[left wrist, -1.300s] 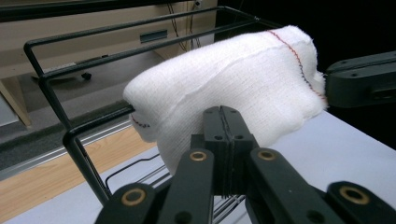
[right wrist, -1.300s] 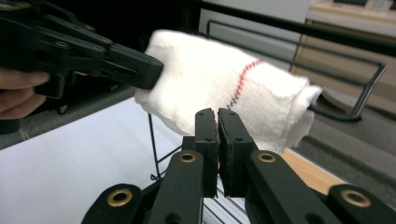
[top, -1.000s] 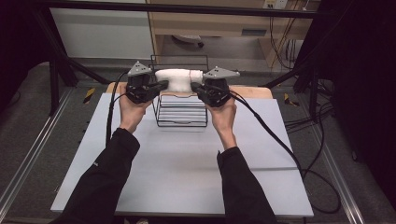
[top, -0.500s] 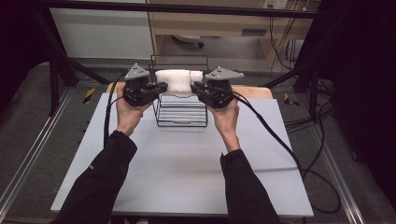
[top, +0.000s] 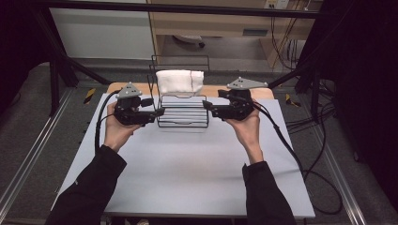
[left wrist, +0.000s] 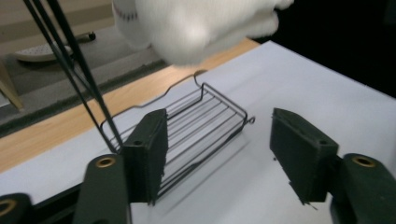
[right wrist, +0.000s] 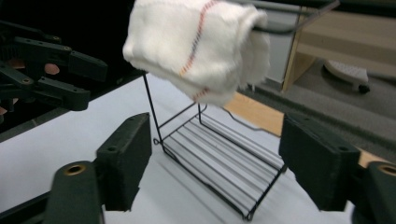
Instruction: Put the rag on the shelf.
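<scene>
Backing both grippers — left [top: 158, 112], right [top: 209, 107] — off the rack [top: 183, 117], fingers just opened and empty, so the towel [top: 179, 82] hangs unaided.

**Cropped cloth, hidden rail**

In the left gripper view the folded white cloth with a thin red stripe [left wrist: 196, 25] is blurred and cut by the top edge. It hides the black wire rack's [right wrist: 219, 172] upper rail.

Each hand-held gripper, left [top: 157, 112] and right [top: 209, 108], points inward, jaws just opened, nothing between them.
</scene>
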{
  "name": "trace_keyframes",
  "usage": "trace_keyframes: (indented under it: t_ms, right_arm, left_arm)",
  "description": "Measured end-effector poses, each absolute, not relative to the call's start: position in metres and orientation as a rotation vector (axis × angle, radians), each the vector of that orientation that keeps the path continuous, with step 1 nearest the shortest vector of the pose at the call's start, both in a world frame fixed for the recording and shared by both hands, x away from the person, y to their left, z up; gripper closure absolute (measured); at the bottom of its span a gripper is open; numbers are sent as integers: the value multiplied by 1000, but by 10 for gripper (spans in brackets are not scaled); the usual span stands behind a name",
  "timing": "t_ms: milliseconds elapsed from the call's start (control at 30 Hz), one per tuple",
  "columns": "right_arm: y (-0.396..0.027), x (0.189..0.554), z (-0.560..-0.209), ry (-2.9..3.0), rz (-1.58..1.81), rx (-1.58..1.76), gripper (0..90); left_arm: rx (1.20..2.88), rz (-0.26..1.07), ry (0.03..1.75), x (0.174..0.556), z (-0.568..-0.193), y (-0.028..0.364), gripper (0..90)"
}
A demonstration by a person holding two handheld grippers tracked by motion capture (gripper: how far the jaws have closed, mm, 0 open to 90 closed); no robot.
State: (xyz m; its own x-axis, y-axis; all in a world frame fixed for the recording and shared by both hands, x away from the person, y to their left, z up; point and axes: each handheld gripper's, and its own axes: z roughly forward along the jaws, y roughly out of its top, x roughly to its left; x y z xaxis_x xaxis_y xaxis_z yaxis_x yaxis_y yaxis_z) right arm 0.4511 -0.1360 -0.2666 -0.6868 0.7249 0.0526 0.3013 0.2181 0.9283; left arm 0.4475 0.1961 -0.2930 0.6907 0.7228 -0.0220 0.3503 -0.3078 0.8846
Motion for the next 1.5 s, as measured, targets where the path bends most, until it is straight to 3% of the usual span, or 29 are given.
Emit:
trace_keyframes:
  t_ms: [300, 600, 1133, 1500]
  right_arm:
    - [-168, 439, -292, 2117, 1477, 1021, 78]
    - [-193, 428, -325, 2153, 1484, 1043, 32]
    - [-218, 399, -399, 2267, 1456, 1088, 4]
    - [-251, 381, -433, 2274, 1430, 1162, 4]
  left_arm:
    - [1951, 458, 880, 437, -329, 215, 177]
    - [1985, 452, 928, 423, -362, 238, 60]
    - [1990, 416, 977, 389, -417, 270, 53]
    - [1982, 426, 989, 374, -428, 288, 58]
